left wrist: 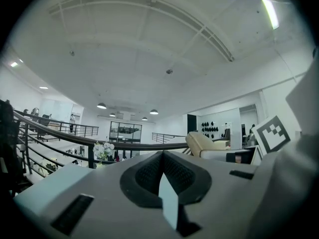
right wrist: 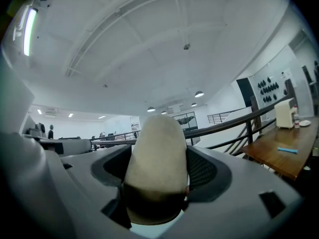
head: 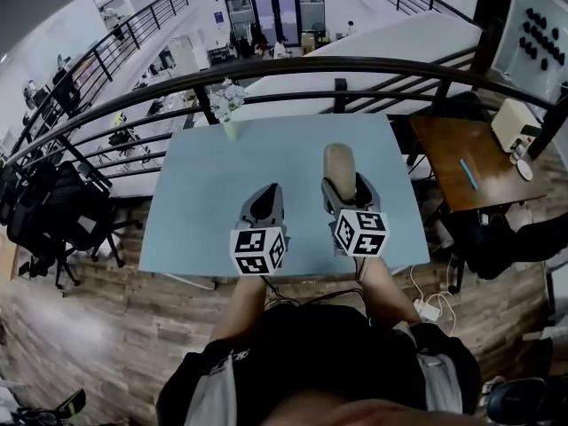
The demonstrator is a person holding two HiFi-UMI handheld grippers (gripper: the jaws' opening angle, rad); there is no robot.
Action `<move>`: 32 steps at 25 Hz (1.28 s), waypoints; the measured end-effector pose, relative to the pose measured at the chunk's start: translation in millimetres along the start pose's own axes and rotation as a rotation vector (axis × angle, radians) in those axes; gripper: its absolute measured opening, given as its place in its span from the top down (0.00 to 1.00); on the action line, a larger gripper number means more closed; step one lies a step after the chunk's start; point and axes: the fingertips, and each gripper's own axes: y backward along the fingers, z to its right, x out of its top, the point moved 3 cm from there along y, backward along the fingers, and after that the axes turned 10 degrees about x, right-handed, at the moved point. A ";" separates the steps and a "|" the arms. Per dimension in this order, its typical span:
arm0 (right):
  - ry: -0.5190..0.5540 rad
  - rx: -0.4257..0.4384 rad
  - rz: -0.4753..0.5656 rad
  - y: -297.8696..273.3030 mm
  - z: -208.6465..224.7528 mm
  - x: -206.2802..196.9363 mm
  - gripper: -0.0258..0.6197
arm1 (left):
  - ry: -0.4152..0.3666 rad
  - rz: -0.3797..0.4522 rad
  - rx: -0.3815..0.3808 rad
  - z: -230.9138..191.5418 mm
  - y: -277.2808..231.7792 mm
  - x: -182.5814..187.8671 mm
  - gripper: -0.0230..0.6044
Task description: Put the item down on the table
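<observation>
- Both grippers are out in front of us, side by side over the near part of the light-blue table (head: 191, 216), noses pointing away from the body.
- On the left gripper (head: 264, 204) (left wrist: 163, 172) we see the jaws brought together, with just a thin sliver between the pads and nothing in them.
- On the right gripper (head: 343, 188) (right wrist: 158, 176) the jaws are clamped on the beige item (head: 339, 163) (right wrist: 156, 148), a rounded oblong that pokes forward past the fingertips.
- We cannot tell whether the item touches the tabletop or hangs just above it.
- The left forearm (head: 241, 307) and right forearm (head: 383, 284) reach forward from the dark torso, roughly parallel, with the right gripper a touch further ahead.
- The left marker cube (head: 258, 250) and right marker cube (head: 361, 232) sit at the rear of each gripper, facing up at us.
- Ahead of the left gripper, at the table's far edge, stands a vase of white flowers (head: 227, 103), with the dark railing (head: 355, 63) just beyond.
- Well off to the right of the right gripper is a wooden desk (head: 457, 153).
</observation>
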 end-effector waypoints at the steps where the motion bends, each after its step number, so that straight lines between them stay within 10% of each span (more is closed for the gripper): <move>1: -0.007 -0.006 -0.007 -5.9 2.3 -3.6 0.42 | -0.002 -0.002 -0.002 -4.1 -4.7 -0.5 0.95; 32: -0.093 -0.126 -0.499 -102.2 38.8 -211.3 0.42 | -0.001 -0.101 0.060 -92.1 -30.2 -24.3 0.95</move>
